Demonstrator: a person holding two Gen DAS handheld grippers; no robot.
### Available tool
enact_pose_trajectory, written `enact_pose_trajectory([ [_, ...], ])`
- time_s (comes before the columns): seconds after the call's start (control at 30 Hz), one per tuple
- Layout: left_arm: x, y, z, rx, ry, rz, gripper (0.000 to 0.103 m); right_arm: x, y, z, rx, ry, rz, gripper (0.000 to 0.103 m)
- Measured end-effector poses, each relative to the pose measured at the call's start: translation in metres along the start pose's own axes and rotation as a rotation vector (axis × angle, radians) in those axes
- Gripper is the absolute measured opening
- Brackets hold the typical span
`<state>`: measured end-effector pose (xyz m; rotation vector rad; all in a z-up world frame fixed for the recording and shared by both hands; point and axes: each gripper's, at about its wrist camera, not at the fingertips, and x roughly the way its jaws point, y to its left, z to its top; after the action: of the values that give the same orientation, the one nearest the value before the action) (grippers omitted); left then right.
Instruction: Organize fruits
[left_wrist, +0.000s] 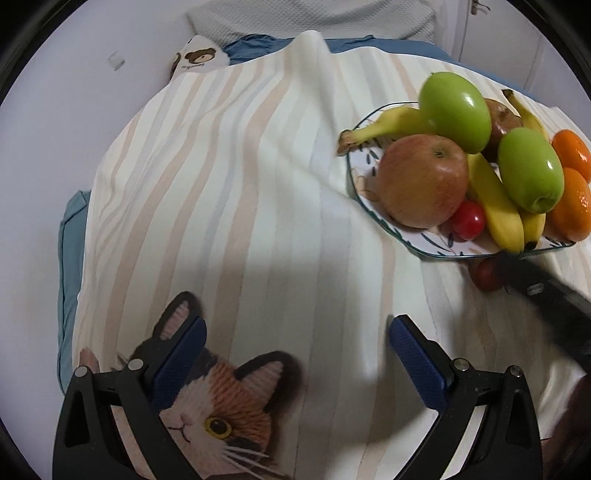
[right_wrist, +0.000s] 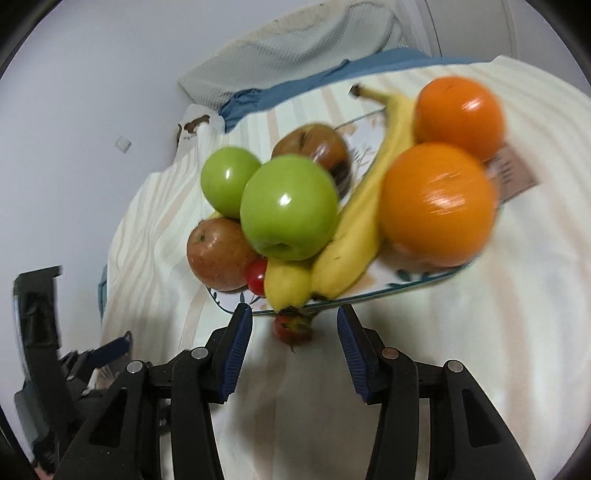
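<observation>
A patterned plate (left_wrist: 365, 184) (right_wrist: 406, 286) on the striped blanket is piled with fruit: two green apples (left_wrist: 456, 110) (right_wrist: 290, 206), a red apple (left_wrist: 423, 181) (right_wrist: 219, 253), bananas (left_wrist: 495, 206) (right_wrist: 354, 236), two oranges (left_wrist: 570, 203) (right_wrist: 437, 210), a brownish fruit (right_wrist: 317, 151) and a cherry tomato (left_wrist: 468, 220) (right_wrist: 257, 277). A small red fruit (right_wrist: 291, 328) (left_wrist: 485, 275) lies on the blanket just off the plate's near rim. My right gripper (right_wrist: 294, 317) is open with the small fruit between its fingertips, not touching. My left gripper (left_wrist: 297, 328) is open and empty over the blanket, left of the plate.
A cat picture (left_wrist: 218, 398) is on the blanket under my left gripper. A pillow (left_wrist: 310, 18) and a bear-print cloth (left_wrist: 199, 55) lie at the far end against the wall. The right gripper's finger (left_wrist: 546, 295) shows blurred in the left wrist view.
</observation>
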<state>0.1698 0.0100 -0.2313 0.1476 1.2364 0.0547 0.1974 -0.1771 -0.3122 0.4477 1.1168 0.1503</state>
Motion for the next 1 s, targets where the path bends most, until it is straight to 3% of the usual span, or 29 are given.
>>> enact_pose_trajectory([
  [0.07, 0.0, 0.001, 0.002, 0.001, -0.004, 0.007, 0.102, 0.015, 0.004, -0.002, -0.001, 0.031, -0.001, 0.049],
  [0.1, -0.002, 0.001, 0.003, 0.003, -0.006, 0.01, 0.102, 0.021, 0.007, -0.004, -0.015, 0.03, -0.017, 0.035],
  [0.13, -0.003, 0.001, 0.004, 0.007, -0.01, 0.01, 0.102, 0.024, 0.01, -0.005, -0.028, 0.033, -0.037, 0.028],
  [0.3, -0.011, 0.001, 0.016, 0.006, -0.04, -0.008, 0.102, 0.002, 0.018, -0.014, -0.095, -0.021, -0.087, 0.028],
  [0.47, -0.014, -0.007, 0.023, 0.004, -0.061, -0.033, 0.102, -0.03, 0.019, -0.018, -0.171, -0.125, -0.2, 0.028],
  [0.67, -0.014, -0.027, 0.025, 0.028, -0.057, -0.047, 0.102, -0.031, -0.011, -0.005, -0.052, -0.141, -0.167, 0.028],
  [1.0, -0.012, -0.04, 0.026, 0.038, -0.043, -0.062, 0.102, -0.029, -0.025, 0.007, 0.102, -0.214, -0.13, 0.029],
])
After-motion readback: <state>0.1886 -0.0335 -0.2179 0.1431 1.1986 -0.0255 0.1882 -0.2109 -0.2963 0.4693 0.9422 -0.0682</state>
